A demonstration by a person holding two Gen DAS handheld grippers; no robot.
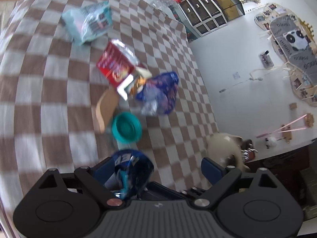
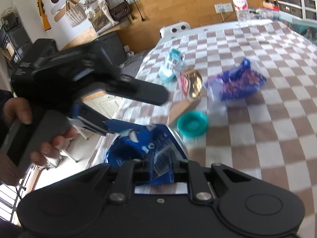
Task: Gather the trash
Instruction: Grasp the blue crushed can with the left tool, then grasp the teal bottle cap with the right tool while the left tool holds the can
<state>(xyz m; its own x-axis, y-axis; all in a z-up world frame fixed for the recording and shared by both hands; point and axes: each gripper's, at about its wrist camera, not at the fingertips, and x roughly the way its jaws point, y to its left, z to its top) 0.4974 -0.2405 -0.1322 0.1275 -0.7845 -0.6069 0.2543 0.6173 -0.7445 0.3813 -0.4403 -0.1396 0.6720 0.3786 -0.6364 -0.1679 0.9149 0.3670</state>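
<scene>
1. Two grippers in view. Our right gripper (image 2: 160, 170) is pinched narrow on a crumpled blue snack bag (image 2: 146, 148); the bag bulges out ahead of its jaws, at the near edge of the bed (image 2: 267, 138).
2. Our left gripper (image 1: 156, 168) stands wide, nothing pressed btwn its pads. The same blue bag (image 1: 132, 170) sits just beside its left finger (image 1: 103, 170); can't tell if they touch.
3. From the right wrist cam we see the left gripper's blue finger (image 2: 99, 123) reaching to the bag's top edge, w/ a hand (image 2: 35, 138) wrapped round the grip handle.
4. Rest of the trash lies on the checked bed cover: teal round lid (image 1: 126, 129) nearest, brown cardboard piece (image 1: 105, 109) just beside it, then red carton (image 1: 116, 67), purple wrapper (image 1: 160, 93) and, farther off, a pale teal packet (image 1: 89, 21).
5. Clear water bottle (image 2: 240, 4) stands upright at the far end of the bed. Both views are motion-blurred.
</scene>
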